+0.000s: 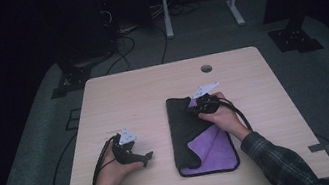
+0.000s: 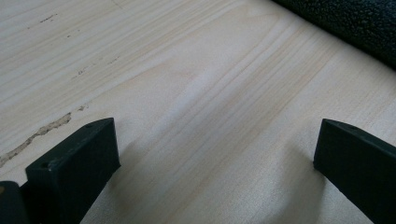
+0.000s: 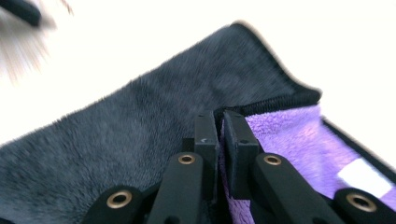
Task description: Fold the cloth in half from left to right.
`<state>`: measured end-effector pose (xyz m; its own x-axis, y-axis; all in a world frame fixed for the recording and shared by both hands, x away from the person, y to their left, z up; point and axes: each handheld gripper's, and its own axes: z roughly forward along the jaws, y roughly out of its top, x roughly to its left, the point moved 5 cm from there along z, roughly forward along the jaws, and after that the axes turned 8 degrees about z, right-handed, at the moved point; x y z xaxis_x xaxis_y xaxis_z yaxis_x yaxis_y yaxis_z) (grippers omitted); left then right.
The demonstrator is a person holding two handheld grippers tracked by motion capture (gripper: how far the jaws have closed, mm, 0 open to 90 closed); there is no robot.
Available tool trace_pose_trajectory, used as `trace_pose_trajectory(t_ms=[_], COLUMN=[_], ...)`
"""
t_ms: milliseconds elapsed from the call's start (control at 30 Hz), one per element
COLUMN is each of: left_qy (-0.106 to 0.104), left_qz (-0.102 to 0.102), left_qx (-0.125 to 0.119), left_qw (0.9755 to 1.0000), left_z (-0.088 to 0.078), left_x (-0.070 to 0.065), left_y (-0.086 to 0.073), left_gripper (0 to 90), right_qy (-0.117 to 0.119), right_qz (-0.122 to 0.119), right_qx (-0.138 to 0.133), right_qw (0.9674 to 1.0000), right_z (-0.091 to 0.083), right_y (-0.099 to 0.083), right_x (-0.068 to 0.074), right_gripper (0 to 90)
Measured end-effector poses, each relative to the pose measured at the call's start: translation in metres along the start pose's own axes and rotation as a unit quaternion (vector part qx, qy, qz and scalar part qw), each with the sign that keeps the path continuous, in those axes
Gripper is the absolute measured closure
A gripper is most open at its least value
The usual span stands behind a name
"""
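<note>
Purple-grey cloth (image 3: 140,135) edge clamped in right gripper (image 3: 219,126) fingers; left gripper (image 2: 215,154) fingers apart over table (image 2: 187,70)

Most of the table (image 1: 127,93) is being left bare, from nine o'clock round to one. The cloth (image 1: 185,124) is lying right of centre toward five o'clock, pinched by the right gripper (image 1: 194,107). The left gripper (image 1: 148,157), jaws spread, is resting at seven o'clock. A small hole (image 1: 206,69) is being shown at one o'clock.
</note>
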<state>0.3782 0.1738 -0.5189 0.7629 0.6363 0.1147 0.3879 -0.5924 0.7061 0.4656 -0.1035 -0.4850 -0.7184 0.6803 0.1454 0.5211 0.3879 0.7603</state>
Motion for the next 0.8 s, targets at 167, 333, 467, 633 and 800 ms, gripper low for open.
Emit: trace_pose_trajectory(t_ms=[167, 333, 467, 633, 800], left_qy=[0.000, 0.000, 0.000, 0.000, 0.001], left_qz=[-0.001, 0.000, 0.000, -0.001, -0.001], left_qx=[0.000, 0.000, 0.000, 0.000, 0.000], left_qw=[1.0000, 1.0000, 1.0000, 1.0000, 1.0000], left_z=[0.000, 0.000, 0.000, 0.000, 0.000], left_x=[0.000, 0.000, 0.000, 0.000, 0.000], left_y=[0.000, 0.000, 0.000, 0.000, 0.000], left_gripper=[0.0, 0.0, 0.0, 0.0, 0.0], right_qy=[-0.011, -0.023, -0.035, -0.065, -0.090], right_qz=[0.026, 0.052, 0.068, 0.078, 0.086], right_qx=[-0.037, -0.056, -0.061, -0.058, -0.046], right_qw=[0.9989, 0.9968, 0.9952, 0.9931, 0.9912], right_z=[-0.022, -0.031, -0.035, -0.033, -0.027], right_y=[0.010, 0.012, 0.010, 0.002, -0.010], right_x=[-0.017, -0.033, -0.047, -0.070, -0.087], right_gripper=[84.4, 84.5, 84.4, 84.4, 83.8])
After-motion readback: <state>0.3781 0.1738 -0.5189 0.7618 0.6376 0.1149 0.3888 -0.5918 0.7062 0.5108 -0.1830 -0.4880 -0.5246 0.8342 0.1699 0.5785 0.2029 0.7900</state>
